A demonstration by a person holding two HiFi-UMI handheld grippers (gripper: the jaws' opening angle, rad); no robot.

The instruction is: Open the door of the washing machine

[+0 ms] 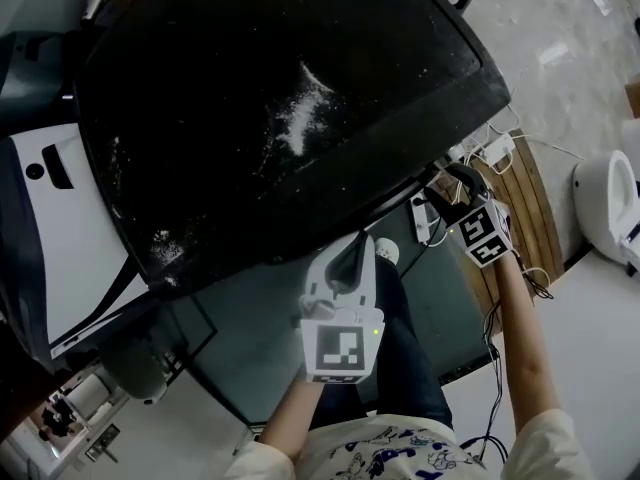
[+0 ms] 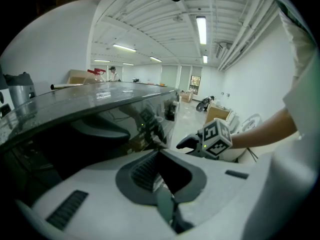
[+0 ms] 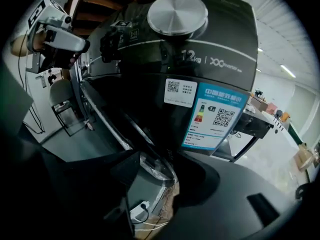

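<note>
Washing machine: a dark top-loading machine (image 1: pixel 250 118) is seen from above in the head view, just ahead of both tools.
Door: the dark lid (image 1: pixel 300 58) is laid across the top of the machine, and white specks are scattered over it.
Writing on the front: "12kg" (image 3: pixel 192 56) is printed in pale letters, with a word ending in "inverter" beside it.
Blue label: an energy label (image 3: pixel 215 116) with Chinese characters, coloured bars and a QR code is stuck on the front panel.
White sticker: a smaller sticker (image 3: pixel 180 92) with a QR code is set just left of the blue label; its small print cannot be read.
Knob: a round silver knob (image 3: pixel 177 14) is seen above the writing.
Left tool: the white tool (image 1: pixel 352 253) is held at the lid's near edge; its jaws are brought together, with nothing between them.
Right tool: the black tool (image 1: pixel 447 190) is held at the lid's right front corner; its jaws are narrowly parted, and a shiny edge of the machine is seen at their tips, though contact cannot be told.
Floor: a white power strip (image 1: pixel 497 150) is laid beside the machine.
</note>
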